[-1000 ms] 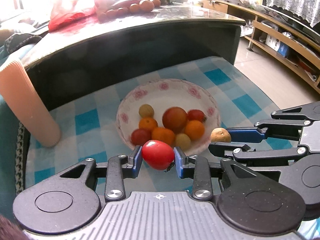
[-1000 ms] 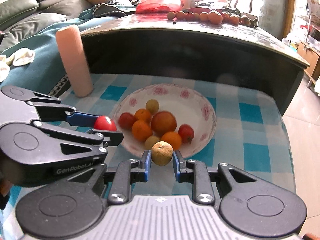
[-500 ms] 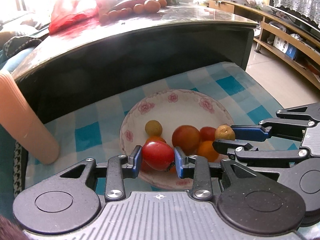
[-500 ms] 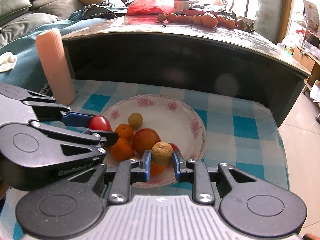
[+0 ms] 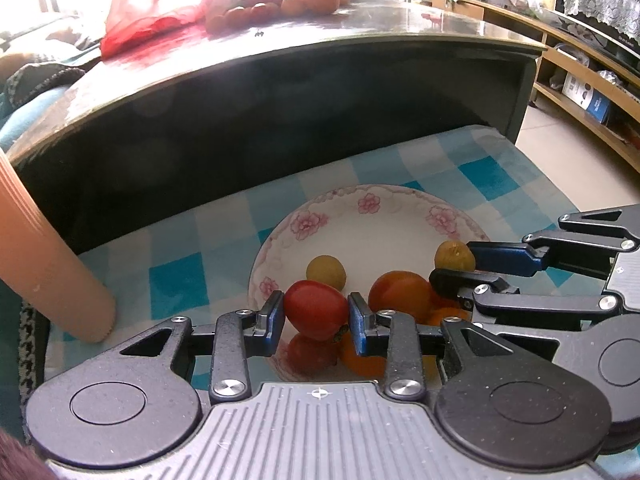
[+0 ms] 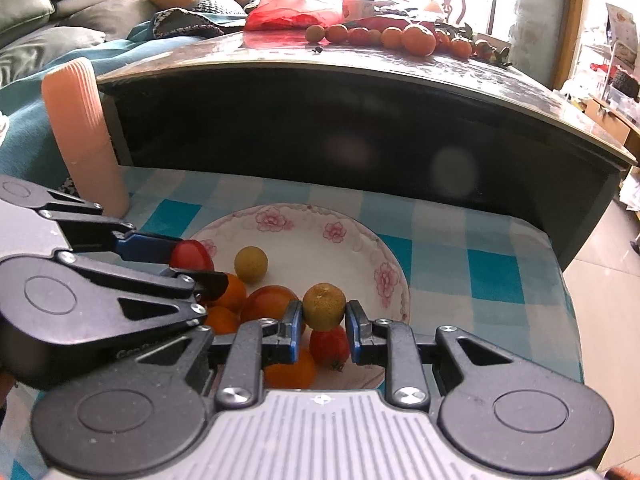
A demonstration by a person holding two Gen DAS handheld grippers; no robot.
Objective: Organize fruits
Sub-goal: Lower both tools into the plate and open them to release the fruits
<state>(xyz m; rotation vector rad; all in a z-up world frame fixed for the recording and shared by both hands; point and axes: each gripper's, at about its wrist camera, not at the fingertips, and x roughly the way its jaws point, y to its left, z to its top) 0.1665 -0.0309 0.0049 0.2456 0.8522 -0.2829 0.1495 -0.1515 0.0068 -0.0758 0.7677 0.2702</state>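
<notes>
Left gripper [image 5: 316, 312] clamped on red tomato [image 5: 315, 310], right gripper [image 6: 323, 309] clamped on tan fruit [image 6: 324, 306], both held above floral bowl [image 6: 304, 216] of mixed fruits on checked cloth [image 6: 496, 276].

Peach ribbed cylinder [image 6: 82, 136] on checked cloth [image 6: 448, 264]; red bag [image 5: 152, 24] on dark tabletop [image 6: 400, 64].

Both cameras sit low behind their own jaws and look forward and slightly down, close over the flowered plate [image 5: 370, 204] on the checked cloth [image 5: 176, 284]. The left wrist view looks from the plate's near left; the right wrist view looks from its near right. Both face the dark counter [image 6: 360, 80] at the far side. They share the plate [image 6: 304, 216], the cloth, the counter and the pink cylinder [image 6: 84, 136] at far left, and each catches the other gripper at its edge.
</notes>
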